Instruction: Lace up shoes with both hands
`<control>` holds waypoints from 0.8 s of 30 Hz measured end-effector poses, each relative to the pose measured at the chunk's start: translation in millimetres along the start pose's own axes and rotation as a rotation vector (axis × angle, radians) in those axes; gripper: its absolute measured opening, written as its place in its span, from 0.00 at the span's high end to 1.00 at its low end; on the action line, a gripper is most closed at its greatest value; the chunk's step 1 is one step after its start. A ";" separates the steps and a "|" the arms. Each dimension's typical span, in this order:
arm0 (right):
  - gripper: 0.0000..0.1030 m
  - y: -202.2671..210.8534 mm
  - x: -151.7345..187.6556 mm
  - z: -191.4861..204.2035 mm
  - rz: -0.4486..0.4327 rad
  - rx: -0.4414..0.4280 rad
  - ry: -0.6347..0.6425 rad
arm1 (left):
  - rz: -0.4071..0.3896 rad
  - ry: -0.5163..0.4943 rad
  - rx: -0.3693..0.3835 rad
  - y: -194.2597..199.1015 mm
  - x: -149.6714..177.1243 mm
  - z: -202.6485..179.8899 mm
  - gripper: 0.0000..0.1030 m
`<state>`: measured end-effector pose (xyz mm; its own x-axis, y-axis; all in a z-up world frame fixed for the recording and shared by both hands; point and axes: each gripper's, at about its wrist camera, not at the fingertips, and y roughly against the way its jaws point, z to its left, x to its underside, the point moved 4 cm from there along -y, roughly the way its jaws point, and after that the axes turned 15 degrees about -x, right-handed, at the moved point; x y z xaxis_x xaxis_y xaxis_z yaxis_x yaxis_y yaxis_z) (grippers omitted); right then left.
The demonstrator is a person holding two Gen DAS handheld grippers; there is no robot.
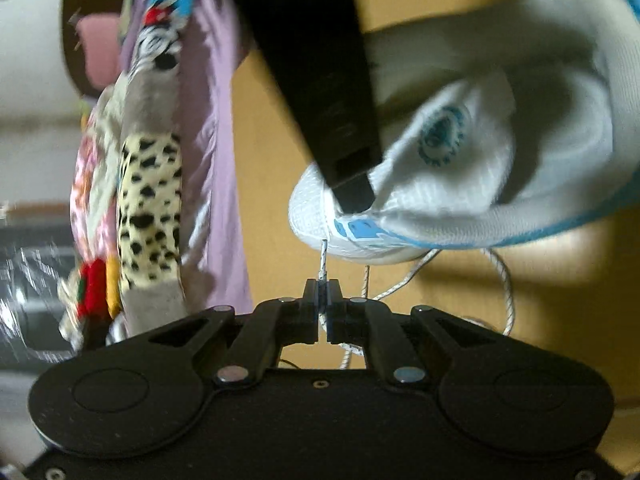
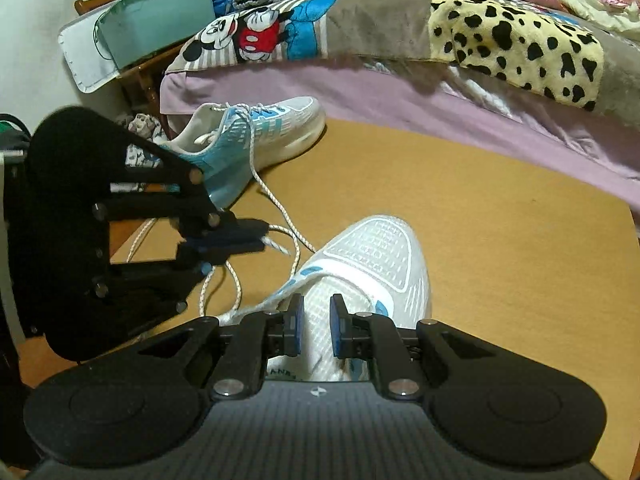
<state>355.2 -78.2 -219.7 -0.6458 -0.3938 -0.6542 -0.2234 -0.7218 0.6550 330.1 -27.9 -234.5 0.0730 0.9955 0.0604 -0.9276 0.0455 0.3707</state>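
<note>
Far left in the right wrist view, a teal tub [image 2: 156, 28] sits on a wooden stand by the wall, and below it the left gripper [image 2: 264, 240] reaches in sideways, jaws clamped tight on the tip of the white lace [image 2: 276, 245]. Behind it lies the second shoe [image 2: 256, 140], blue and white, on its side, toe toward the bed [image 2: 360, 92]. Moving to centre, the near shoe [image 2: 376, 264] rests on the brown floor [image 2: 500, 240], long axis running away from the camera, toe pointing toward the bed; its heel end is cut off behind the gripper body. The right gripper [image 2: 316, 326] straddles the tongue with a narrow gap between its 2 blue pads; whether they pinch the fabric I cannot tell. To the right, a spotted blanket [image 2: 516, 44] hangs over the bed edge. The left wrist view is smeared with blur, and 1 black finger of the right gripper blocks much of the shoe there.
</note>
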 end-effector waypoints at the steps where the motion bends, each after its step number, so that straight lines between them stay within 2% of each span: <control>1: 0.85 -1.1 -1.0 -0.2 -0.001 -0.008 0.000 | -0.010 -0.037 -0.007 -0.4 -0.1 -1.7 0.99; 8: 0.85 -11.1 1.5 -3.3 0.023 -0.030 -0.005 | -0.066 -0.236 -0.038 0.1 1.4 -9.7 0.99; 24: 0.85 -15.2 1.1 -4.3 0.003 -0.036 0.015 | -0.148 -0.441 -0.043 6.5 1.0 -15.0 0.99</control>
<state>361.0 -70.1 -232.0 -0.6357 -0.4043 -0.6575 -0.1948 -0.7402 0.6435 318.6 -25.3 -245.9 0.3461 0.8480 0.4013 -0.9092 0.1975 0.3666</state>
